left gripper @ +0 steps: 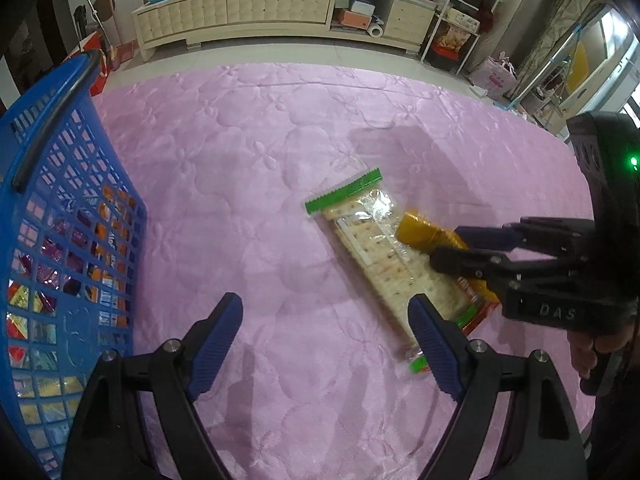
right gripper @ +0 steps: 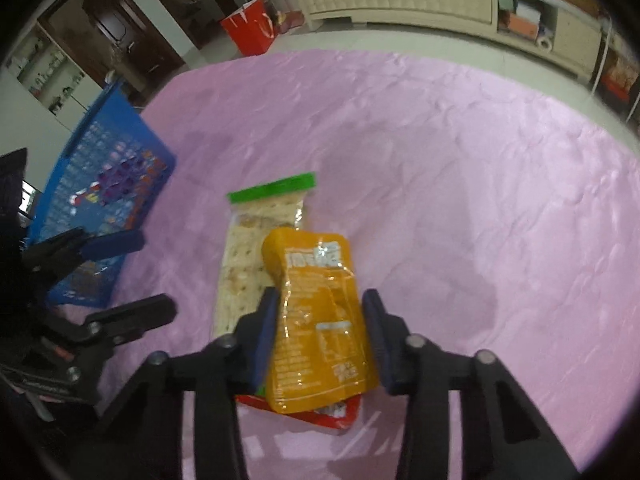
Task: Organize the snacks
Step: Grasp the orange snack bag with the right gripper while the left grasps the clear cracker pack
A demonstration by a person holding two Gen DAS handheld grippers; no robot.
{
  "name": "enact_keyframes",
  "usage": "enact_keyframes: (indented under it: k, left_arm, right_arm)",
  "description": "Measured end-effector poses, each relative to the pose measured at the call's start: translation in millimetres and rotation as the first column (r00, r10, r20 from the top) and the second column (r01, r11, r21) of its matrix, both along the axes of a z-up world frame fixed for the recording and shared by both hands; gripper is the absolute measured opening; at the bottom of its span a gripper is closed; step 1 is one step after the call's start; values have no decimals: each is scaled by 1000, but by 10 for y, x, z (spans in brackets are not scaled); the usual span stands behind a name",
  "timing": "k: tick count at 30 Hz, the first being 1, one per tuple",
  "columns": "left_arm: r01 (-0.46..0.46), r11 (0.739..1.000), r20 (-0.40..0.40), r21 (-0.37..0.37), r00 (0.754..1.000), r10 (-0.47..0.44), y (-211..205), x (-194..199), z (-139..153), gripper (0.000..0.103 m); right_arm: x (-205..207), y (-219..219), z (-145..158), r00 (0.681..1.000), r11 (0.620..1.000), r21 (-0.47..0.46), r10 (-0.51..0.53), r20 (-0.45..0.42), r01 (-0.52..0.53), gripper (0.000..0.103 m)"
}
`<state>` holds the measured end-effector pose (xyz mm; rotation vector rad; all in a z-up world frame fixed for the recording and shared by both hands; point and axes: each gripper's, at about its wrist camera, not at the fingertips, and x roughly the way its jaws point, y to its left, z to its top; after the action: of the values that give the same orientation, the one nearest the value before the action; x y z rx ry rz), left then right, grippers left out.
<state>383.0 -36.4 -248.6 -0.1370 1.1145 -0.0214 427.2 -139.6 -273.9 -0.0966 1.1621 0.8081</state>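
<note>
A yellow snack pouch point(right gripper: 316, 320) lies across a clear cracker pack with a green seal point(right gripper: 244, 256), with a red packet point(right gripper: 336, 416) under its near end. My right gripper point(right gripper: 320, 294) is shut on the pouch, one pad pressing on each side. In the left wrist view that gripper point(left gripper: 448, 246) reaches in from the right onto the pouch point(left gripper: 416, 232). My left gripper point(left gripper: 324, 304) hangs open over the pink cloth, its right finger just over the near end of the cracker pack point(left gripper: 372, 248). A blue basket point(left gripper: 52, 92) holding several snack packets stands at the left.
The pink quilted cloth point(left gripper: 240, 140) covers the whole work surface. Beyond its far edge is floor and a long cream cabinet point(left gripper: 260, 8). A red paper bag point(right gripper: 248, 32) stands on the floor behind the basket point(right gripper: 120, 128). A hand point(left gripper: 584, 352) holds the right gripper.
</note>
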Motion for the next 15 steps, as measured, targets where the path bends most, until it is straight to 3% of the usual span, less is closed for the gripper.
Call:
enact_keyframes:
  k: [3,5,10,15]
  left_arm:
    - [12,1000,-1,-3,1000,-12,-29,-37,19,83]
    - [23,1000,-4,-7,1000,-23,-44,-59,26,83]
    - [35,999,0,-8,999,-35,-68,-90,50,83]
    - [42,999,-2,-11,999,-42,-140,-46,54,83]
  right_arm:
    - [-137,-17,18,1000,1000,-8,-4,12,5,28]
    - [-228,-61,17,1000,1000,4,-19,12,19,24]
    - [-259,-211,153,988,989,36,-142,53,140,22]
    - [-421,-422,336,944,954,59,-299,142,293,22]
